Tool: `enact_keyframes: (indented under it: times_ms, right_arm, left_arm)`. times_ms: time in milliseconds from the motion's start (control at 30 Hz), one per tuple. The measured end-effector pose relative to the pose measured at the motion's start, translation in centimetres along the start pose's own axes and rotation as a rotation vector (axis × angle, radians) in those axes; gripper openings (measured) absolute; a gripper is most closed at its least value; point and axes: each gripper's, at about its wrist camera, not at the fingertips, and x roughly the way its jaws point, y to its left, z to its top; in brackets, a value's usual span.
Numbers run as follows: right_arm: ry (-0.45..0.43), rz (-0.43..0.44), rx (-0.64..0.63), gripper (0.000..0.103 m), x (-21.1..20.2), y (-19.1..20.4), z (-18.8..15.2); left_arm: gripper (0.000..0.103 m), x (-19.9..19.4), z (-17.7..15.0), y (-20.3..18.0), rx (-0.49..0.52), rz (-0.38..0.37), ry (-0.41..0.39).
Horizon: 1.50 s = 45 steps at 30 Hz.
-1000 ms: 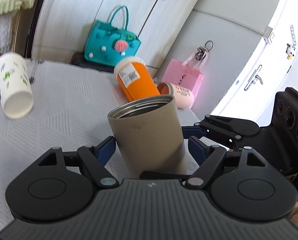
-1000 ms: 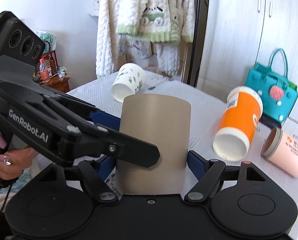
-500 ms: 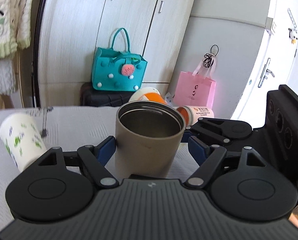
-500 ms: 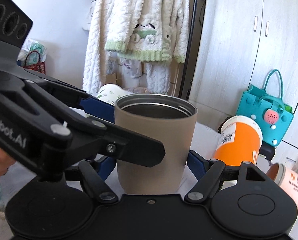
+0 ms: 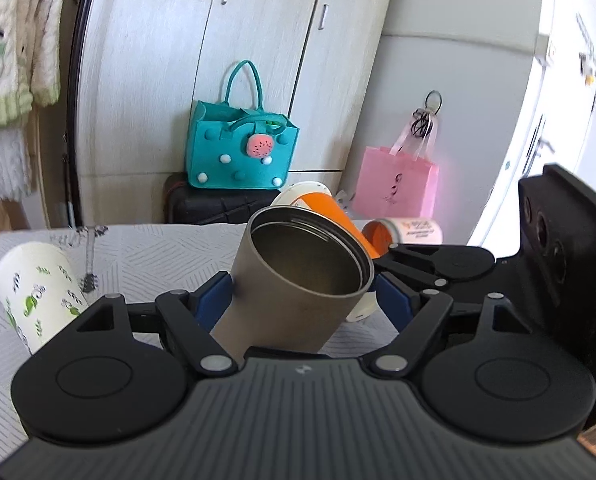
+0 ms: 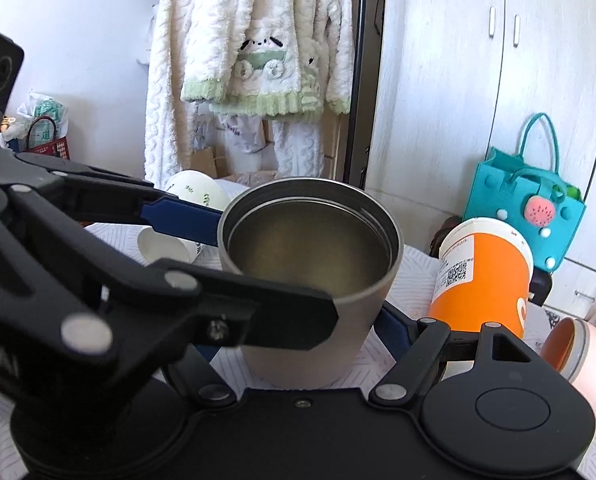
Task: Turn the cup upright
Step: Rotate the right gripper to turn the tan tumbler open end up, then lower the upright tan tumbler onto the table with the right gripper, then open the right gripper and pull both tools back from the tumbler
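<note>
A beige metal cup (image 5: 294, 300) with a steel inside is held off the table, mouth tipped toward both cameras. It also shows in the right wrist view (image 6: 310, 280). My left gripper (image 5: 304, 292) has its blue pads on the cup's sides. My right gripper (image 6: 310, 320) grips it from the other side, its left finger hidden behind the left gripper's body. The left gripper's blue fingers (image 6: 178, 216) reach across to the cup's rim in the right wrist view.
An orange cup (image 6: 482, 280), a pink cup (image 6: 586, 356) and a white leaf-print cup (image 5: 38, 292) lie on their sides on the white patterned tablecloth (image 5: 146, 252). A teal bag (image 5: 238, 152) and a pink bag (image 5: 394, 188) stand past the table's far edge.
The beige cup has turned from bottom-up to mouth-up and now tilts its opening toward the cameras. Both grippers have kept hold of it and rotated with it.
</note>
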Motion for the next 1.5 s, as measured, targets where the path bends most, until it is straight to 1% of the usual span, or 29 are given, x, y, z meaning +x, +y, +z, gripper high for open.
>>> enact_keyframes:
  times_ms: [67,133,200,333,500,633,833,900,1000,1200,1300,1400,1500]
  right_arm:
    - [0.009,0.014,-0.003,0.081,-0.3,-0.3,0.3]
    - [0.03,0.028,0.005,0.081,-0.5,-0.6,0.7]
    - [0.042,0.039,0.019,0.081,-0.3,-0.7,0.8]
    - [0.046,0.021,0.002,0.081,0.2,-0.4,0.4]
    - [0.029,0.025,0.01,0.081,0.4,-0.5,0.0]
    - [0.017,0.029,0.012,0.081,0.2,-0.6,-0.3]
    - [0.013,0.014,-0.003,0.082,0.1,-0.3,-0.3]
    - [-0.001,-0.012,-0.008,0.087,-0.2,0.0,-0.4]
    - [-0.032,-0.046,-0.008,0.09,-1.2,0.4,-0.4]
    - [-0.059,-0.082,0.006,0.09,-3.6,1.4,-0.6]
    - [-0.074,-0.099,0.013,0.09,-5.2,2.0,-1.4]
    - [-0.097,-0.106,0.046,0.09,-7.0,2.4,-2.3]
    - [-0.138,-0.124,0.075,0.09,-9.0,3.2,-3.1]
  left_arm:
    - [0.078,-0.2,0.3,1.0,-0.052,-0.045,-0.001]
    - [0.078,0.0,0.5,1.7,-0.091,-0.07,0.01]
    - [0.078,0.2,0.4,1.8,-0.095,-0.063,0.016]
    - [0.078,0.7,-0.1,1.4,-0.07,-0.038,0.021]
    - [0.078,1.1,-0.5,1.1,-0.054,-0.02,0.023]
    - [0.074,1.5,-1.0,0.9,-0.039,0.005,0.032]
    - [0.074,1.0,-1.2,0.6,-0.03,0.015,0.024]
    - [0.074,0.5,-1.1,0.5,-0.033,0.018,0.015]
    - [0.077,-0.4,-1.0,0.2,-0.04,0.021,0.01]
    - [0.08,-3.1,-1.3,-0.8,-0.021,0.047,-0.015]
    - [0.081,-4.7,-1.7,-1.6,0.0,0.091,-0.014]
    - [0.082,-6.6,-2.3,-2.6,0.021,0.132,-0.026]
    - [0.082,-8.7,-3.1,-3.7,0.036,0.176,-0.043]
